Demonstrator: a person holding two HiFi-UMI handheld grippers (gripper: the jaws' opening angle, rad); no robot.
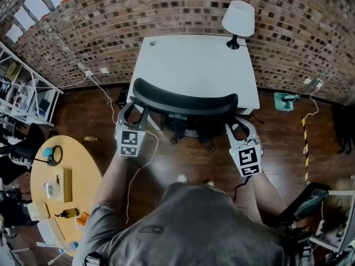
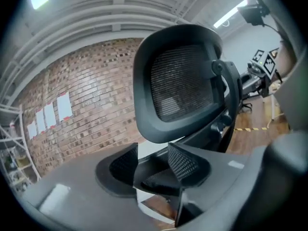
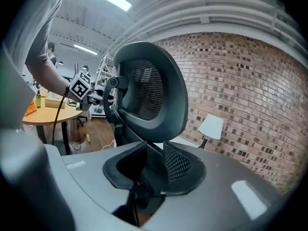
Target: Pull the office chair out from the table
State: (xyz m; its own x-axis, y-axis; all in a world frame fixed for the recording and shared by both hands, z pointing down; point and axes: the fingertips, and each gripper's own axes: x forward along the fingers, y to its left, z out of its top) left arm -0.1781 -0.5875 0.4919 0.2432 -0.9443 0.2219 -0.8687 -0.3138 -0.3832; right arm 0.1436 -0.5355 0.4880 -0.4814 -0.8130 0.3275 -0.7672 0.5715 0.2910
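Left gripper [image 1: 136,110] and right gripper [image 1: 239,126] fingers flank the office chair [image 1: 186,101] back.

Head view looks steeply down on the desk [image 1: 194,65]; both gripper views closely face the office chair [image 1: 186,101] [image 2: 178,85] [image 3: 149,85] from opposite sides.

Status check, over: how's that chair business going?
Left tongs and right tongs open, straddling back of office chair. Chair tucked under table. Only person's feet behind it.
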